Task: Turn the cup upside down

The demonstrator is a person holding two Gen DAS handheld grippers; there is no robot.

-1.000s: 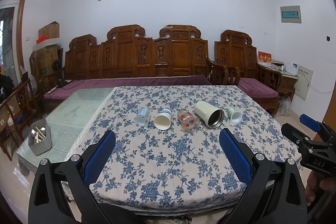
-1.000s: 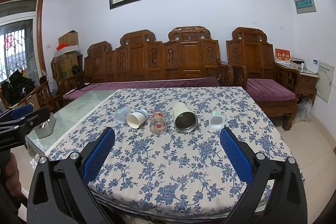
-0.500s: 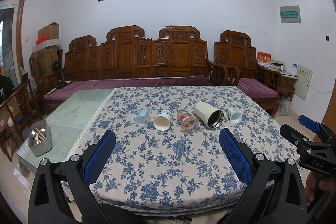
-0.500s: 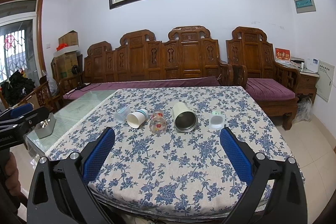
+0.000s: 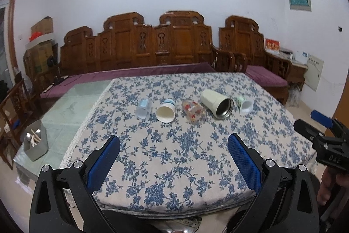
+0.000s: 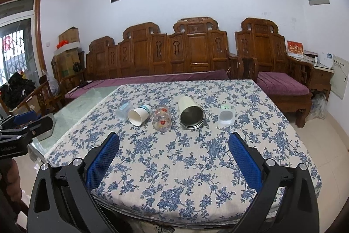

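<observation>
Several cups lie on their sides in a row on the floral tablecloth (image 5: pixel 174 156): a clear plastic cup (image 5: pixel 143 109), a white paper cup (image 5: pixel 165 111), a glass with red flowers (image 5: pixel 193 110), a cream steel tumbler (image 5: pixel 217 103) and a small green-white cup (image 5: pixel 245 104). In the right wrist view the same row shows: clear cup (image 6: pixel 124 111), paper cup (image 6: pixel 139 114), flowered glass (image 6: pixel 161 117), tumbler (image 6: pixel 190 112), small cup (image 6: pixel 226 115). My left gripper (image 5: pixel 173 158) and right gripper (image 6: pixel 173 157) are open and empty, near the table's front edge, well short of the cups.
A carved wooden bench (image 5: pixel 157 47) with purple cushions runs behind the table. A glass-topped surface (image 5: pixel 65 106) lies left of the cloth, with a grey box of utensils (image 5: pixel 36 143). The other gripper shows at the right edge (image 5: pixel 322 141).
Both grippers have moved forward and tilted slightly down toward the table; the cups look closer. Nothing on the table has moved.
</observation>
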